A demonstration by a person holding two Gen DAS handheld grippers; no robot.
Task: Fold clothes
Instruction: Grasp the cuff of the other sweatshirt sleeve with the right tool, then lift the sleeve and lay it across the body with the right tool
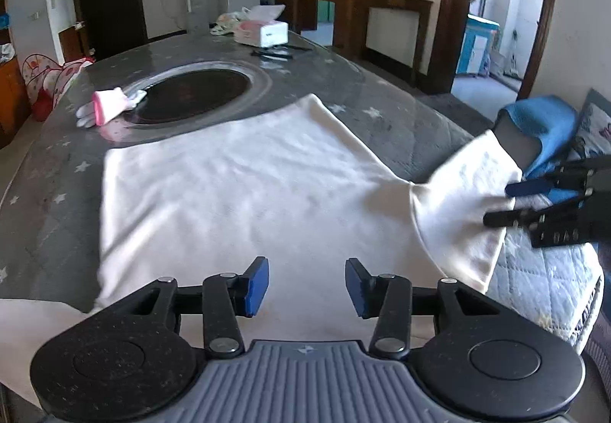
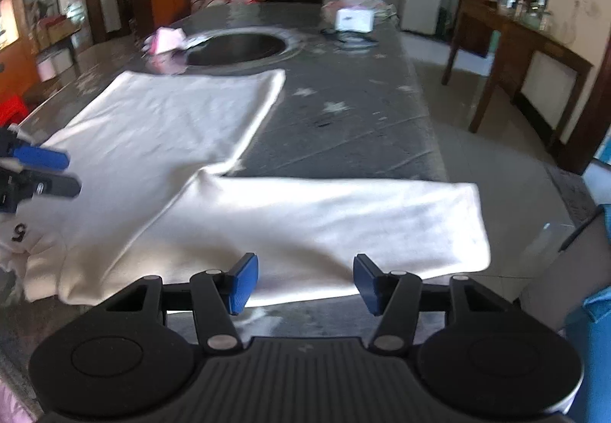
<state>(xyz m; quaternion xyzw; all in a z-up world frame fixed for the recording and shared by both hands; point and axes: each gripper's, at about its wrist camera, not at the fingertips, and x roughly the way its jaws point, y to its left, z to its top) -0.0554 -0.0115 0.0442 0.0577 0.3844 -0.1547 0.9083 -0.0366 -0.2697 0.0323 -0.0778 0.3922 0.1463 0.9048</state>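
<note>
A white long-sleeved top (image 1: 236, 186) lies spread flat on the grey star-patterned table (image 1: 382, 106). My left gripper (image 1: 307, 285) hovers open just above its near part, with nothing between the blue pads. The right sleeve (image 2: 343, 216) stretches out sideways to the table's edge. My right gripper (image 2: 305, 281) stands open over the near hem of that sleeve, its pads apart from the cloth. In the left wrist view the right gripper (image 1: 511, 203) shows at the sleeve end (image 1: 466, 201). In the right wrist view the left gripper (image 2: 72, 172) shows over the top's body (image 2: 164, 125).
A round dark inset (image 1: 194, 94) sits in the table's middle, and a small pink-and-white garment (image 1: 107, 106) lies beside it. A tissue box (image 1: 263, 31) and bags stand at the far end. A blue cushion (image 1: 542, 125) and quilted seat lie to the table's right.
</note>
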